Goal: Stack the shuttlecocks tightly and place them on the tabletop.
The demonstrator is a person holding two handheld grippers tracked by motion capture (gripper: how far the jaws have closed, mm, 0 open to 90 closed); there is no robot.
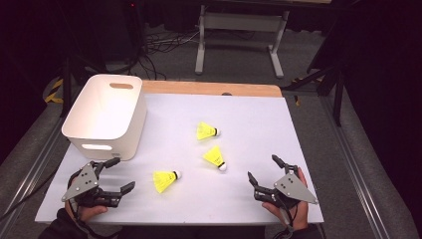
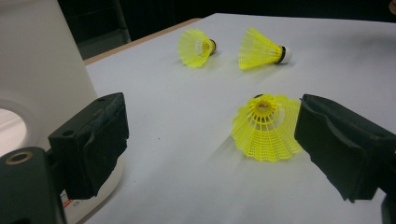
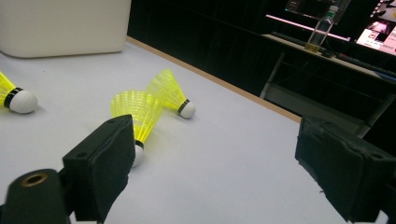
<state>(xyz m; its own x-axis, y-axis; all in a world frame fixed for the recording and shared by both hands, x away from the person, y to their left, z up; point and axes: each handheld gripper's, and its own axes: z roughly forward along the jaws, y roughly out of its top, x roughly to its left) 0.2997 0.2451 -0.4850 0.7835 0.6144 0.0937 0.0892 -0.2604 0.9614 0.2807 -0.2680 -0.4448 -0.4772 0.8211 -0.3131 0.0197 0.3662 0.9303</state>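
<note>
Three yellow shuttlecocks lie on their sides on the white table, spread across its middle. The nearest shuttlecock (image 1: 165,180) rests toward the front edge, its white cork tip pointing right, just beside the left claw (image 1: 120,175); in the left gripper view its open feather skirt (image 2: 267,126) faces the camera, close to the right-hand jaw but not touching it. The middle shuttlecock (image 1: 215,158) lies tilted with its tip toward the front, between the first one and the right claw (image 1: 262,169). The far shuttlecock (image 1: 206,131) sits a little beyond it, tip pointing right. All three are apart from one another.

Both claws are held low over the front of the table, one in each of the person's hands, jaws spread wide with nothing between them. The left claw points toward the nearest shuttlecock; the right claw points inward toward the middle one.

A white plastic bin (image 1: 107,115) with cut-out handles stands at the table's back left corner, just beyond the left claw. A wooden strip (image 1: 214,88) edges the far side of the table.
</note>
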